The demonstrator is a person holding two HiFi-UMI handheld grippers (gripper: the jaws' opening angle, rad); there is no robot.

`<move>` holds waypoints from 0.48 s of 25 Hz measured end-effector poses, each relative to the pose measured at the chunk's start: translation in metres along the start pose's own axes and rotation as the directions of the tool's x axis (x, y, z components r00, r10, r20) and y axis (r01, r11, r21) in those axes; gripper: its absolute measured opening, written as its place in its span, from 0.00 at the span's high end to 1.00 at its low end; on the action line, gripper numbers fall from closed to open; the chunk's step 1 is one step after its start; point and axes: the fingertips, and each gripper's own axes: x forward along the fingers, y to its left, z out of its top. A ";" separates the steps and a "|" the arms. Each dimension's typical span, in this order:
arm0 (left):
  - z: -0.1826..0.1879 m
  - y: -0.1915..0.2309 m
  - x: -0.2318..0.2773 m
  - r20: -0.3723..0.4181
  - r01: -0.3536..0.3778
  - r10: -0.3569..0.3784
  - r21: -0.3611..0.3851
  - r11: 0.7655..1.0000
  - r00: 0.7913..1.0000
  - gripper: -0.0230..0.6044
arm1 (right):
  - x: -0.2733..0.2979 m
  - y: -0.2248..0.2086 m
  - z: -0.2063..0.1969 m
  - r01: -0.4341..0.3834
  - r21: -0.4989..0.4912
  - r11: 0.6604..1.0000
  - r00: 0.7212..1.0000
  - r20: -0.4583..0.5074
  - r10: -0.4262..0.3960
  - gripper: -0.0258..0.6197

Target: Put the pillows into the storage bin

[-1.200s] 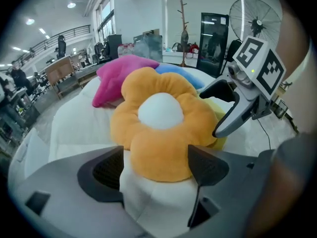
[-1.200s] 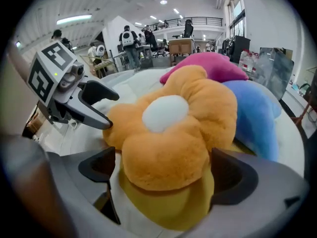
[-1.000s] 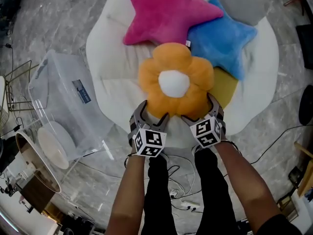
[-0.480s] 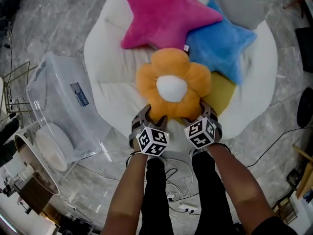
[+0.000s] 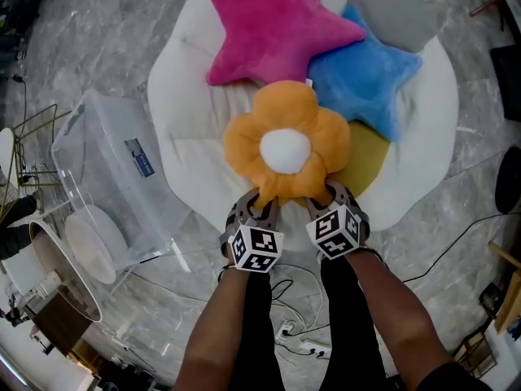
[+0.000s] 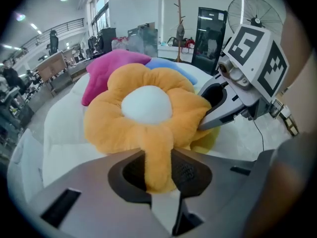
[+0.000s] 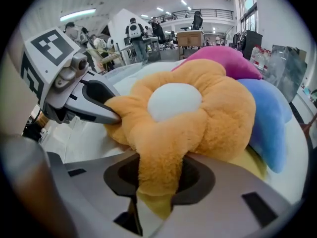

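Left gripper [image 5: 259,206] and right gripper [image 5: 330,195], lower centre, have jaws that have just been closing. Each is now clamped on a lower petal of the orange flower pillow [image 5: 285,149]. The pillow sits mid-frame over the white cushion [image 5: 191,129], just below the pink star [image 5: 277,27] and blue star [image 5: 366,76]. The clear bin [image 5: 106,177] is at left, apart from the pillow.
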 end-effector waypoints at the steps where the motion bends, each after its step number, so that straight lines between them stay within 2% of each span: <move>1: 0.002 0.000 -0.007 0.012 -0.007 0.007 -0.004 1.000 1.000 0.80 | -0.006 0.002 0.004 0.001 -0.004 1.000 1.000 0.011 -0.001 0.71; 7: 0.016 0.002 -0.050 0.090 -0.053 0.053 -0.006 0.999 0.995 0.78 | -0.045 0.016 0.028 0.029 -0.077 0.997 0.997 0.067 -0.024 0.71; 12: 0.027 0.017 -0.089 0.164 -0.100 0.101 -0.014 0.995 0.981 0.79 | -0.071 0.030 0.062 0.072 -0.127 0.989 0.990 0.133 -0.055 0.71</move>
